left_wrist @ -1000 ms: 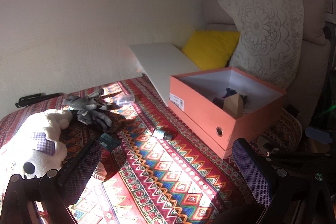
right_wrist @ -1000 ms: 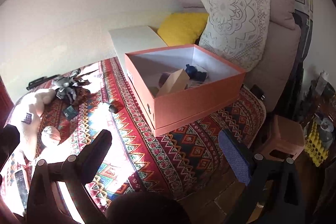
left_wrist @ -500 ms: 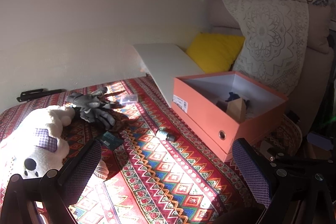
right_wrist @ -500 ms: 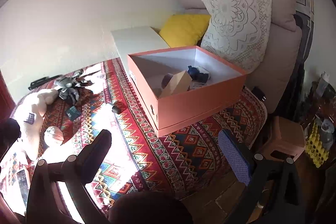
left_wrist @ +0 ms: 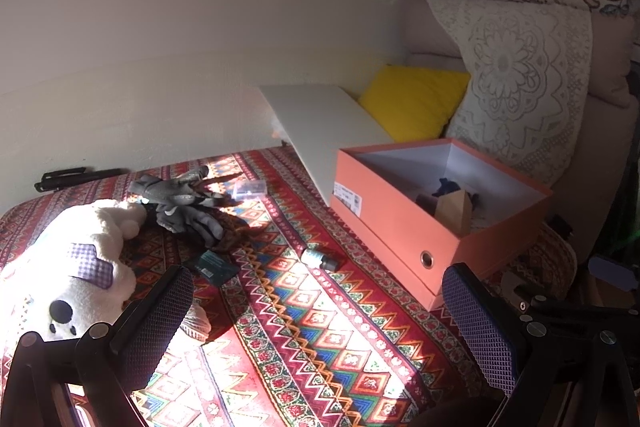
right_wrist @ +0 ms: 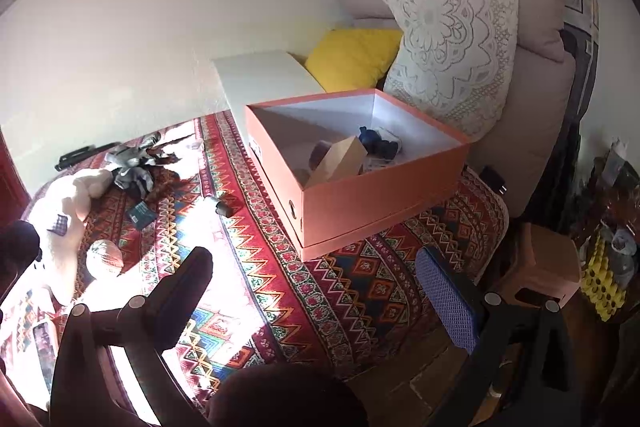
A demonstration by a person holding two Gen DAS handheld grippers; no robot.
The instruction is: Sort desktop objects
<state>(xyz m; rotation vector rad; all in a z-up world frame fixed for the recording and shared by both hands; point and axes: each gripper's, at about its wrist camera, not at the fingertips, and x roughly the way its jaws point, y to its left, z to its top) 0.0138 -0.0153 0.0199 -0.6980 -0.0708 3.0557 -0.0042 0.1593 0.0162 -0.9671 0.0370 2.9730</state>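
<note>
Several objects are lying on the patterned cloth (left_wrist: 320,315): a white plush toy (left_wrist: 76,259) far left, grey gloves (left_wrist: 180,203) beside it, a dark card (left_wrist: 216,267), then a small bottle (left_wrist: 320,259) near the orange box (left_wrist: 404,231) at right. The left gripper (left_wrist: 316,323) and right gripper (right_wrist: 320,291) are hovering with fingers spread wide, holding nothing.
</note>
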